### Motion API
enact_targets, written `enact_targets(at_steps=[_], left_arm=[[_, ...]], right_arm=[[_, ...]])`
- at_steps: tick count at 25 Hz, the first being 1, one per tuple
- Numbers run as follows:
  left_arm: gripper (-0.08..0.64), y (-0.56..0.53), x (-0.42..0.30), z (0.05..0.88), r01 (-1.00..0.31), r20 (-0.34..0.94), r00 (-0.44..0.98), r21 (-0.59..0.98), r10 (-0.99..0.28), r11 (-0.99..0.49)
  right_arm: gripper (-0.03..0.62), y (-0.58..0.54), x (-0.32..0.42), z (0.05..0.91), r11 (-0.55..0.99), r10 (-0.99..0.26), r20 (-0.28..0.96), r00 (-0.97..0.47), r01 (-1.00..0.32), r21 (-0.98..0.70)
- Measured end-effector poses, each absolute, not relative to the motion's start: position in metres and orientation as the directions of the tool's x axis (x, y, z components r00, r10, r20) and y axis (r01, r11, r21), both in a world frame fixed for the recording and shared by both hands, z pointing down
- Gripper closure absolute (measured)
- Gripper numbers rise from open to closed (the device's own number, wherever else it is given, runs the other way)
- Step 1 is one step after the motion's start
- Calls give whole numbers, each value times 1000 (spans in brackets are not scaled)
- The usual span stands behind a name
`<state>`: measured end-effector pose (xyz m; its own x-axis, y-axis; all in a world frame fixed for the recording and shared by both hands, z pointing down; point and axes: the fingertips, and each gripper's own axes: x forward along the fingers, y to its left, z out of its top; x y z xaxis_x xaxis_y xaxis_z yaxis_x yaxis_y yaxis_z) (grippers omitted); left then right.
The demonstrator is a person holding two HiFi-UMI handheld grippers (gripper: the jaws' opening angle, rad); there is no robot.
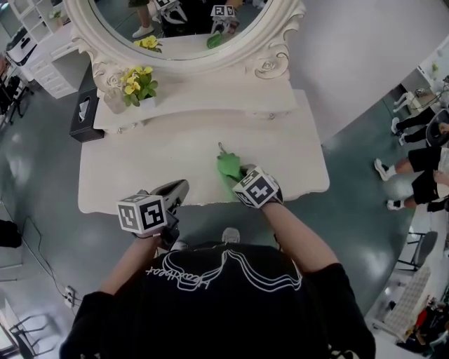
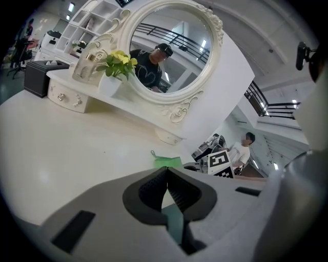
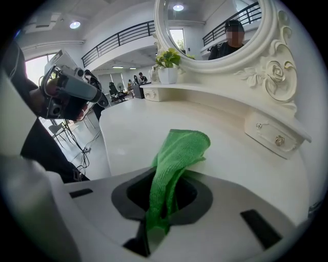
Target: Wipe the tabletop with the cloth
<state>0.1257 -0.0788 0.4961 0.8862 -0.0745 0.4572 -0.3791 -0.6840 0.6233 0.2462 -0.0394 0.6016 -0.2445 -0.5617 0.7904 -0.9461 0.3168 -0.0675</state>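
A green cloth (image 1: 227, 167) lies partly on the white dressing-table top (image 1: 140, 175), near the front edge at middle right. My right gripper (image 1: 243, 175) is shut on the cloth (image 3: 174, 164), whose free end folds forward past the jaws onto the tabletop (image 3: 133, 128). My left gripper (image 1: 177, 189) hovers at the table's front edge to the left, shut with nothing between its pads (image 2: 154, 190). In the left gripper view the cloth (image 2: 167, 161) shows ahead on the tabletop (image 2: 61, 148), with the right gripper (image 2: 205, 165) beside it.
An oval mirror (image 1: 175, 21) stands at the back on a raised shelf with small drawers (image 1: 210, 105). A pot of yellow flowers (image 1: 138, 85) and a glass (image 1: 114, 100) sit on the shelf's left. A black tissue box (image 1: 85, 116) is at far left. People stand at right (image 1: 421, 168).
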Motion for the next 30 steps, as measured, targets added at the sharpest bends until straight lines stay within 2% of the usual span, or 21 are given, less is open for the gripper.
enact_targets(at_steps=[30], left_arm=[[555,-25,231,506,-303,466,885,621,29,-723]], right_arm=[[535,30,351,600,224,-594,780,-198,-972,-75]])
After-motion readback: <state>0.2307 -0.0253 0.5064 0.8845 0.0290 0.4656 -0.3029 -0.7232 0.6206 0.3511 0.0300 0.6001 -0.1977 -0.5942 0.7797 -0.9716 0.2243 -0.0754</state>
